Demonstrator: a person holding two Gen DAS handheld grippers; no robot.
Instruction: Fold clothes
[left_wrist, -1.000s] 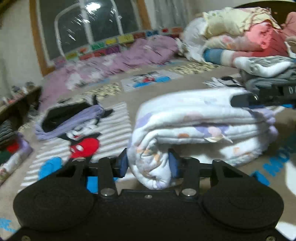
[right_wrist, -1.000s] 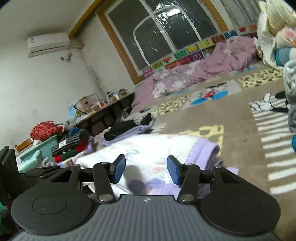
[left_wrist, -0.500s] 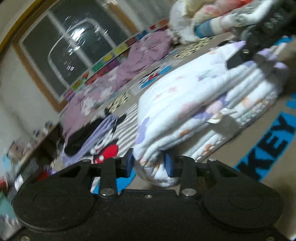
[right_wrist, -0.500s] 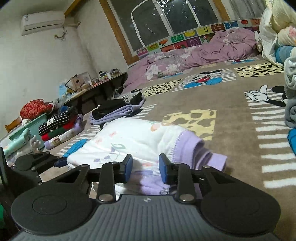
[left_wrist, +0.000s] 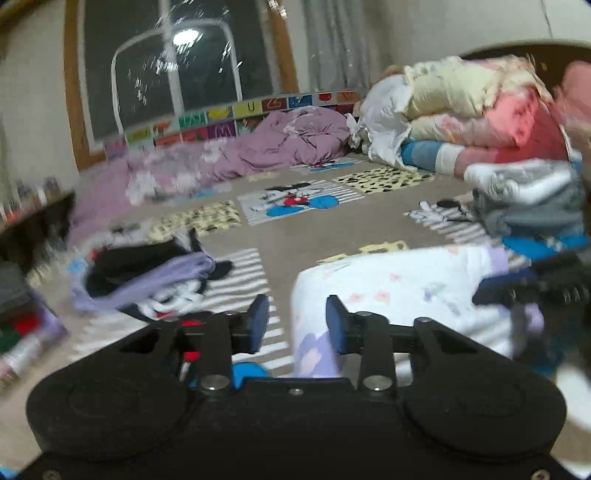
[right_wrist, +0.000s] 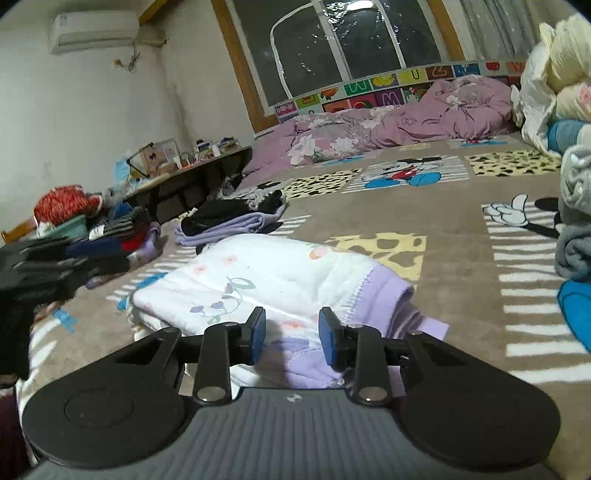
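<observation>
A folded white garment with pastel flower print and a lilac hem (right_wrist: 280, 280) lies on the patterned carpet. It also shows in the left wrist view (left_wrist: 399, 291). My left gripper (left_wrist: 297, 323) is open and empty at the garment's left end, its right finger against the cloth. My right gripper (right_wrist: 290, 338) is open and empty just above the garment's near lilac edge. The right gripper (left_wrist: 546, 284) shows blurred at the garment's far end in the left wrist view. The left gripper (right_wrist: 40, 266) shows blurred at the left in the right wrist view.
A folded black and lilac pile (right_wrist: 229, 221) lies behind the garment. More folded clothes (right_wrist: 122, 236) sit at the left by a low table (right_wrist: 192, 173). A grey folded stack (left_wrist: 532, 199) and a bedding pile (left_wrist: 461, 107) stand at the right. A purple quilt (right_wrist: 399, 122) lies under the window.
My left gripper has let go of the garment's end and opened, shifting left. My right gripper has opened wider over the lilac edge. The garment now lies flat on the carpet.
</observation>
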